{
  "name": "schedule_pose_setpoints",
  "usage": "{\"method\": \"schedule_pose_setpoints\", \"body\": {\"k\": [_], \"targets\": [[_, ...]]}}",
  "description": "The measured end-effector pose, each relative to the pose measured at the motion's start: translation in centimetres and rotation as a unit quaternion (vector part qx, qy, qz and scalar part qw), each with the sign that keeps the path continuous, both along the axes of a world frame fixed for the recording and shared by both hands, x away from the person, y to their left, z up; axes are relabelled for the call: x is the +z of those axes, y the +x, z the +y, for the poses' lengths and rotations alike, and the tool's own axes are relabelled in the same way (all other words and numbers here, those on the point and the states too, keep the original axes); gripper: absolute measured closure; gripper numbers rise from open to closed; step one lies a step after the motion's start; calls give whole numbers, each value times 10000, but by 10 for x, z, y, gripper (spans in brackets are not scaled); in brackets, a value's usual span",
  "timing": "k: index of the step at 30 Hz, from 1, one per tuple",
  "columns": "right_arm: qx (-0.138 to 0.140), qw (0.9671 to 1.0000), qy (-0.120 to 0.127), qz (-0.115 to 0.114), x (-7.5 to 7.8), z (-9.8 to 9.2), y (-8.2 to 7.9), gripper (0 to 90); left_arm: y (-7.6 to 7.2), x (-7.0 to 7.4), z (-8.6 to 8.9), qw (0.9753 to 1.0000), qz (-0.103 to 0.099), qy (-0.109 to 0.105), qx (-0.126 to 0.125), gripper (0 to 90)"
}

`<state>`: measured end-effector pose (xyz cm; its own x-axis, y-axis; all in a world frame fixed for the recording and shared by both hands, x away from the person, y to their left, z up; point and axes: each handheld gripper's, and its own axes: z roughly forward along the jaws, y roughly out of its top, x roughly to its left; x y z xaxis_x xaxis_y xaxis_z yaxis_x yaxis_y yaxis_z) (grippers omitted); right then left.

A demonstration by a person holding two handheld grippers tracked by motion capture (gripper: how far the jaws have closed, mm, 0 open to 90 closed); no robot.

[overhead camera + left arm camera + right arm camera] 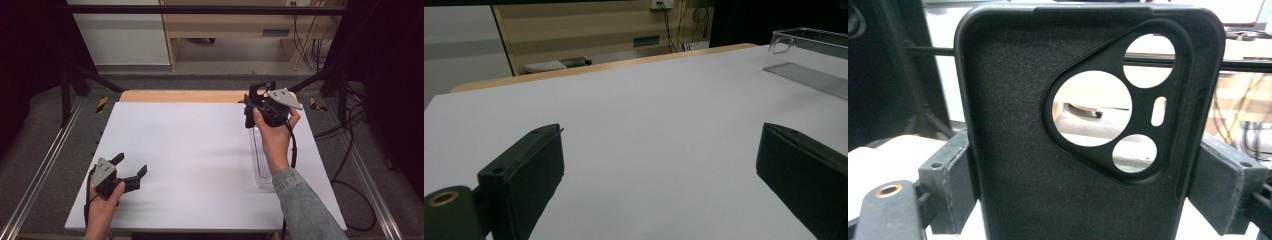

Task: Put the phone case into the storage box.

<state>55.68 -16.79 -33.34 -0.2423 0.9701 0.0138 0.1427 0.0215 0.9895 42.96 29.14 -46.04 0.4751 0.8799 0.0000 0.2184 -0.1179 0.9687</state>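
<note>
Your right gripper (260,95) is clamped on a black phone case (1083,125), its fingers (950,175) pressing the case's two long edges. In the right gripper view the case stands upright between them, its textured inner face toward the camera, and a rounded three-cornered camera cutout (1118,100) sits in its upper right part, with room furniture visible through the holes. In the high view you hold this gripper raised just beyond the far end of the clear plastic tray (261,165), near the far right corner of the white worktop (195,150). The grey three-cornered plate (285,98) rides on top of the gripper, and your right hand (272,125) and denim sleeve (302,200) reach over the tray, covering part of it.

The tray lies on the worktop lengthwise, running toward you along the right side. In the left gripper view its near wall, with a small oval handle hole (782,45), shows at the upper right.

Your left gripper (127,170) is well apart from the tray, low over the worktop's near left corner. Its fingers (524,175) stand wide apart with bare white surface between them, holding nothing. They point across the worktop toward the tray's side. Your left hand (102,200) grips it from behind
</note>
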Motion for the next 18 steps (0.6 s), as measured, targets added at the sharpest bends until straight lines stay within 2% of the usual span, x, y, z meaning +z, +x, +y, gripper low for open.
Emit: {"method": "schedule_pose_setpoints", "body": {"k": [8, 18], "targets": [[-467, 9989, -24, 27, -8, -17, 30, 139, 1, -1, 1, 10000, 18, 9, -8, 52], [-766, 9969, 26, 197, -19, -36, 45, 138, 3, -3, 1, 10000, 48, 10, 11, 52]]}}
